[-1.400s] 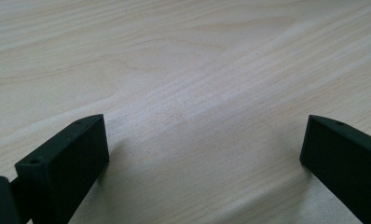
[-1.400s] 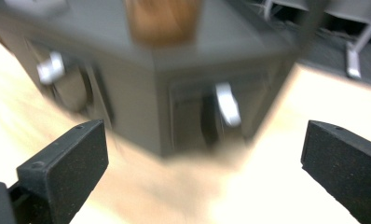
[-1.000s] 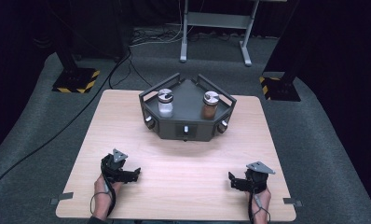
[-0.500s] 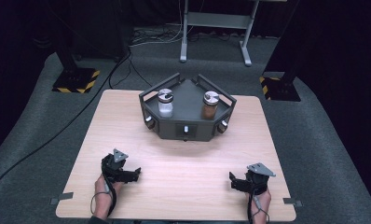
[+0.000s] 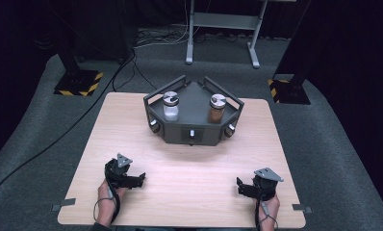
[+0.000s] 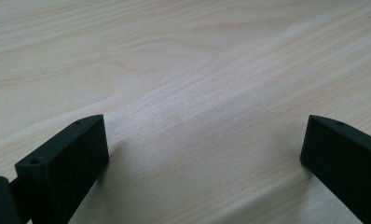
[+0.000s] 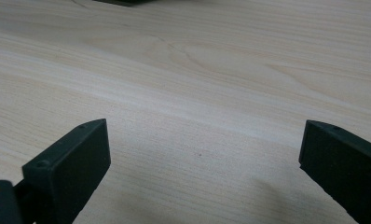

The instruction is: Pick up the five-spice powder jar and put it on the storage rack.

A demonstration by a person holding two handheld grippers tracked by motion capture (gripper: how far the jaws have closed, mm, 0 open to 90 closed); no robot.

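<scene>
Left hand-held gripper (image 5: 140, 178) at the near left of the wooden worktop (image 5: 189, 163), jaws spread wide, gripping nothing. Right hand-held gripper (image 5: 241, 186) at the near right, likewise wide apart and unladen. Far centre: dark angular stand (image 5: 193, 130) bearing a white-filled jar (image 5: 171, 106) left and a brown-filled jar (image 5: 216, 109) right, well apart from both.

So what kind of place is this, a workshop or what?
Probably a lab or recording studio: dark curtains all round, a grey carpet, one wooden table with a jar stand, and stand bases marked with hazard stripes.
</scene>
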